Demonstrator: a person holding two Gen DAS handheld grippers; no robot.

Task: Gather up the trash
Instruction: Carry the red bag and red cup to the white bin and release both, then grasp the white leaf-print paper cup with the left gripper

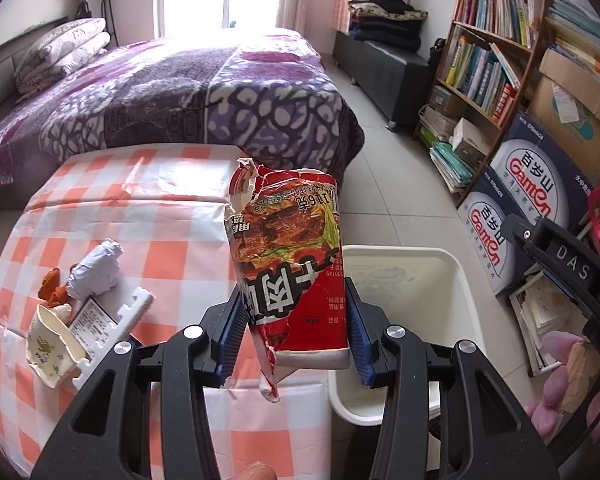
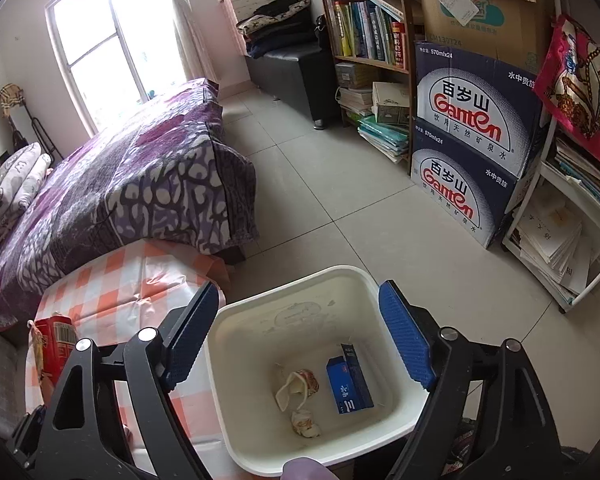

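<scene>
My left gripper [image 1: 294, 336] is shut on a torn red instant-noodle cup [image 1: 288, 256], held upside down over the table's right edge, beside the white trash bin [image 1: 460, 280]. The cup also shows at the far left of the right wrist view [image 2: 54, 344]. My right gripper [image 2: 300, 336] is open and empty, directly above the bin [image 2: 236, 400]. Inside the bin lie a blue box [image 2: 346, 384], a crushed paper cup [image 2: 296, 386] and a crumpled wrapper [image 2: 304, 422]. On the table lie a crumpled white paper [image 1: 96, 268], orange peel [image 1: 52, 288], a crushed paper cup [image 1: 50, 348] and a white foam piece [image 1: 116, 328].
The table has an orange-checked cloth [image 1: 160, 208]. A bed with a purple cover [image 1: 172, 92] stands behind it. A bookshelf [image 1: 488, 40] and stacked water cartons [image 2: 468, 136] stand along the right wall. Tiled floor [image 2: 320, 184] lies between.
</scene>
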